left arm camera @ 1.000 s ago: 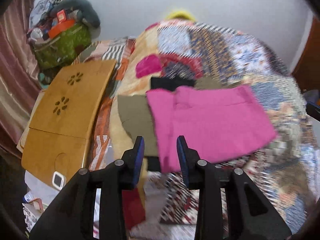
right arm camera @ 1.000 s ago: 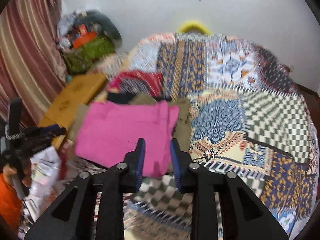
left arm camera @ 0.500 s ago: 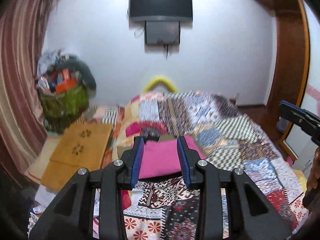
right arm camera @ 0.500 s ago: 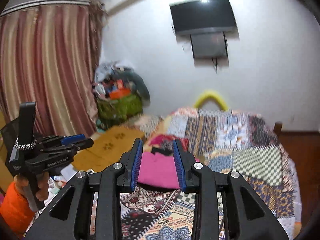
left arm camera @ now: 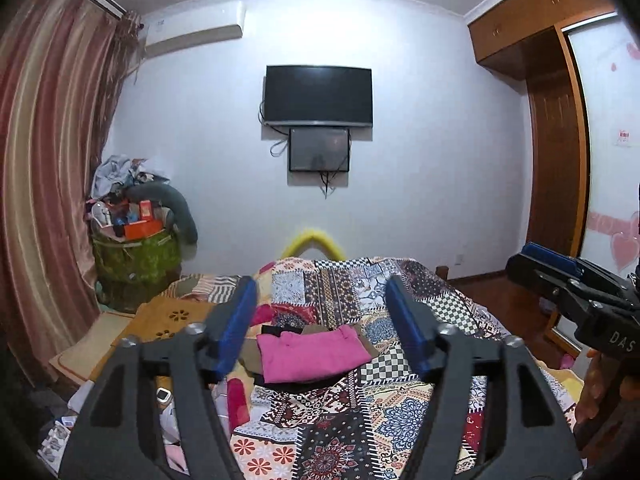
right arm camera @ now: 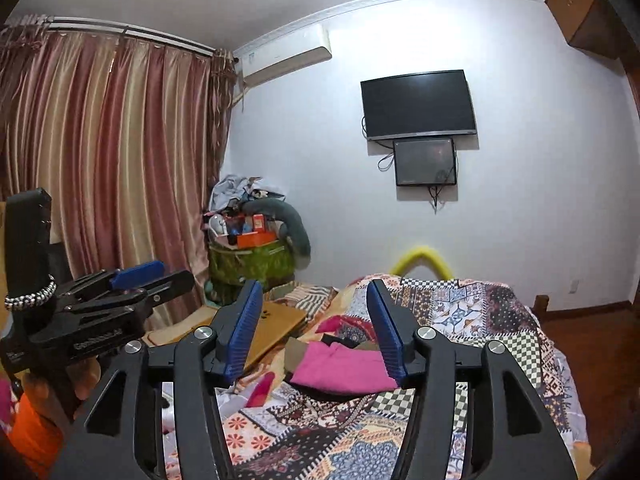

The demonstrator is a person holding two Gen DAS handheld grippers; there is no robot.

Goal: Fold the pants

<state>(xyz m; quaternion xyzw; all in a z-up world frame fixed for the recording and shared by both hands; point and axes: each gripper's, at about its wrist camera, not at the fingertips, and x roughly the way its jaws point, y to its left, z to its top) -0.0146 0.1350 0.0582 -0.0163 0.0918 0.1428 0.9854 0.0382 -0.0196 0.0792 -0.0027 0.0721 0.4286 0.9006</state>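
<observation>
Lying in the lower middle of both wrist views, the folded bright pink fabric pants [left arm camera: 312, 354] are resting on the patchwork quilt-covered bed [left arm camera: 404, 420], well ahead of and below both claws, long axis running across the frame. In the left wrist view, the left gripper [left arm camera: 322, 326] is standing wide, its jaws having just been opening, with nothing between its blue pads; the pants are sitting centred in the gap, far off. In the right wrist view, the right gripper [right arm camera: 316, 330] is likewise parting and holding nothing, the pants [right arm camera: 340, 368] appearing low between its fingers. Neither hand is looking clearly nearer.
</observation>
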